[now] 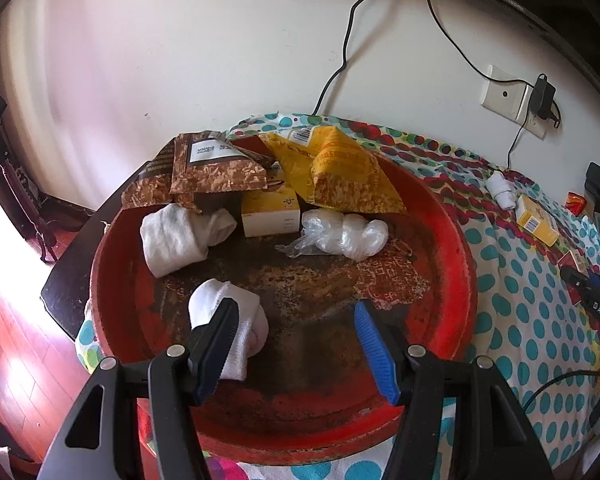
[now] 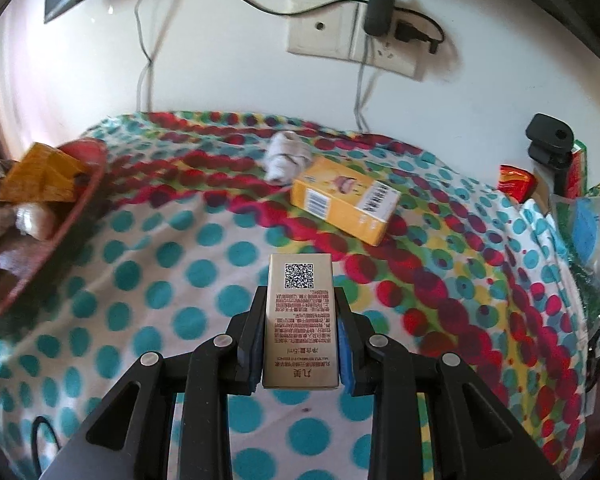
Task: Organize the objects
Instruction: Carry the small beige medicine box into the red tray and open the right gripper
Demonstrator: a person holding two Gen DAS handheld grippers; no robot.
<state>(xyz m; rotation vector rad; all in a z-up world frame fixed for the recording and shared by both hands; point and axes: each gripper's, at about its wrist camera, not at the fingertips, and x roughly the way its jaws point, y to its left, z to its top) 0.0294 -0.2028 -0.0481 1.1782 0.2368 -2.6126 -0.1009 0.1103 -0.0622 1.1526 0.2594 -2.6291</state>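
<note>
Hovering over the near half of the red basin (image 1: 456, 240), the left tongs (image 1: 296, 320) stand wide with nothing between the pads; the left finger overlaps a rolled white sock (image 1: 236, 312) lying on the basin floor, though contact cannot be confirmed. Along the basin's far rim sit a second white sock (image 1: 172, 240), a small yellow-and-white carton (image 1: 270, 216), a clear plastic bundle (image 1: 348, 232), a brown packet (image 1: 216, 168) and a yellow packet (image 1: 340, 168), both packets leaning over the edge. Bare worn floor remains in the centre and right of the basin. The right tongs (image 2: 298, 320) are closed narrowly on a slim gold box (image 2: 300, 320) printed with a QR code, held above the dotted cloth (image 2: 160, 280) that covers the worktop. Ahead of it on the cloth lie a yellow box (image 2: 344, 204) and, just behind that, a small white bundle (image 2: 286, 156). Open cloth lies between the held box and the basin at the left edge; the right edge is crowded with mixed packets.
</note>
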